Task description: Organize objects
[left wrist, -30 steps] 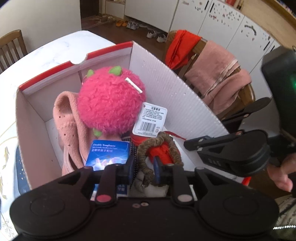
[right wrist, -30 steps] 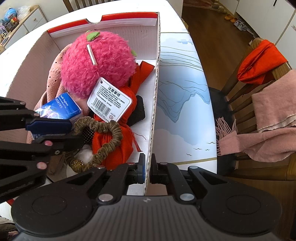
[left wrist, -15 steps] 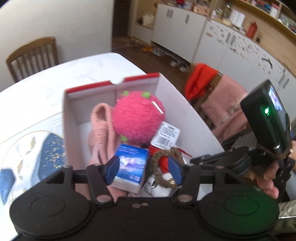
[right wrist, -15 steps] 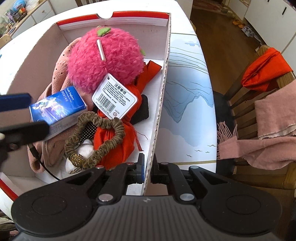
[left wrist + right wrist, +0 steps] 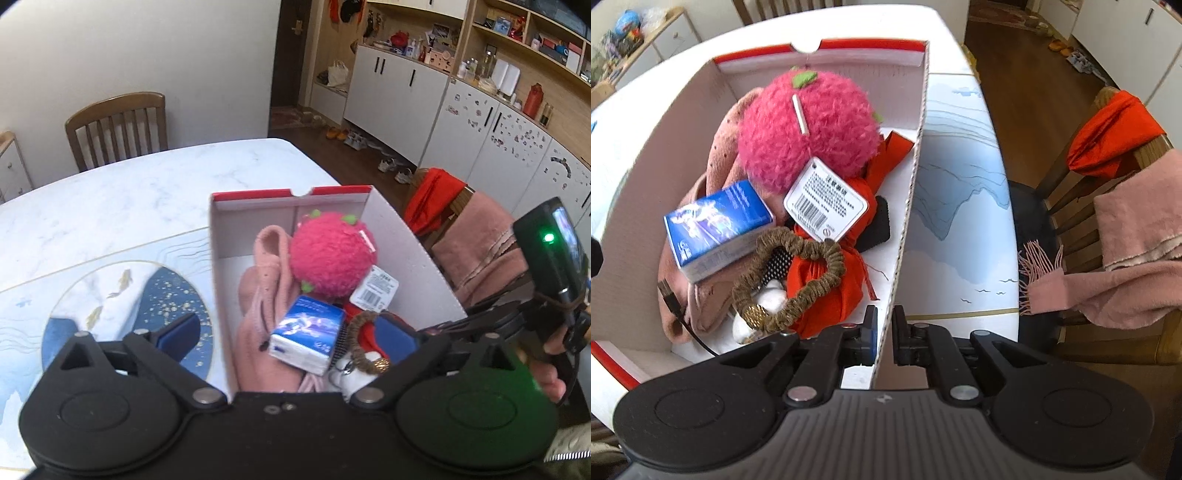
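A white cardboard box [image 5: 912,177] with a red rim holds a fuzzy pink plush ball [image 5: 809,133] with a paper tag, a pink knit cloth [image 5: 701,295], a blue tissue pack [image 5: 716,225], a brown scrunchie [image 5: 833,264] and a red cloth bundle [image 5: 827,295]. My left gripper [image 5: 288,338] hangs above the near end of the box [image 5: 406,258]. Its jaws are opening wide and touch nothing, with the tissue pack [image 5: 310,338] and scrunchie [image 5: 354,341] lying below them. My right gripper [image 5: 884,332] is shut on the box's right wall, one pad on each side.
The box stands on a white marble table [image 5: 129,199] beside a blue patterned mat [image 5: 173,306]. A wooden chair [image 5: 114,125] stands at the far side. Another chair with red and pink cloths [image 5: 1126,206] is close to the table's right edge. A black cable [image 5: 674,306] lies in the box.
My left gripper let go of the brown scrunchie, spread wide and drew up and back from the box. The right gripper stayed pinched on the box wall.
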### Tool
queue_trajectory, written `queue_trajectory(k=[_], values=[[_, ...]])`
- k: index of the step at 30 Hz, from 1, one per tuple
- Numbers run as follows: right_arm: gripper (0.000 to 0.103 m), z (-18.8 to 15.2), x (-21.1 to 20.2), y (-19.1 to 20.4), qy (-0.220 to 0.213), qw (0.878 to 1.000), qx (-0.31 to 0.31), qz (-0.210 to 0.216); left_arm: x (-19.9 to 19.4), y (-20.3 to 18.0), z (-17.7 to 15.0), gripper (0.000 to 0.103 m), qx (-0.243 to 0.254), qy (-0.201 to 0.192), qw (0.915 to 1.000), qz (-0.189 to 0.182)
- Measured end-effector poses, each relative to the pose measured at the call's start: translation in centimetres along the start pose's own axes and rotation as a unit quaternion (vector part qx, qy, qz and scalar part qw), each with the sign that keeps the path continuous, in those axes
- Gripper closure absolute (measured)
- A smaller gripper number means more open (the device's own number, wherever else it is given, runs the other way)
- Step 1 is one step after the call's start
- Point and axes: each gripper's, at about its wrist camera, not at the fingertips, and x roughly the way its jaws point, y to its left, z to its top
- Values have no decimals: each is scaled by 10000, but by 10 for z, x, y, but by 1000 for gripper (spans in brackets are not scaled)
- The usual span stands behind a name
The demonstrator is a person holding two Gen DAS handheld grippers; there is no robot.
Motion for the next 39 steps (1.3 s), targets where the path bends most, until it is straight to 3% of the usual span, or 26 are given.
queue_trajectory(k=[5,10,14,15,18,23,30,34,39], values=[[93,-2,-12,0,-286,9995,23,-114,-11,9,-7,1,18,-51,10000,0],[74,-10,-26,0,-506,9983,128,-271,-23,11,-12,1,160,-119,9998,-13],[72,-18,-45,1,-806,9958,233,-359,-32,13,-15,1,235,-194,9995,-88],[69,-21,-53,3,-918,9948,198,-402,-34,12,-16,1,257,-204,9994,-110],[47,-33,-76,9,-1307,9902,149,-471,-38,12,-19,1,311,-225,9991,-170],[40,-59,-109,23,-1800,9832,131,-262,-45,11,-25,1,307,-249,9988,-287],[16,-102,-148,50,-2715,9622,128,-168,-62,8,-38,1,433,-365,9979,-328],[14,-117,-157,58,-2923,9558,281,-117,-72,9,-46,1,502,-476,9975,-137],[9,-134,-164,63,-3092,9496,509,-36,-83,12,-54,1,525,-609,9966,-187]])
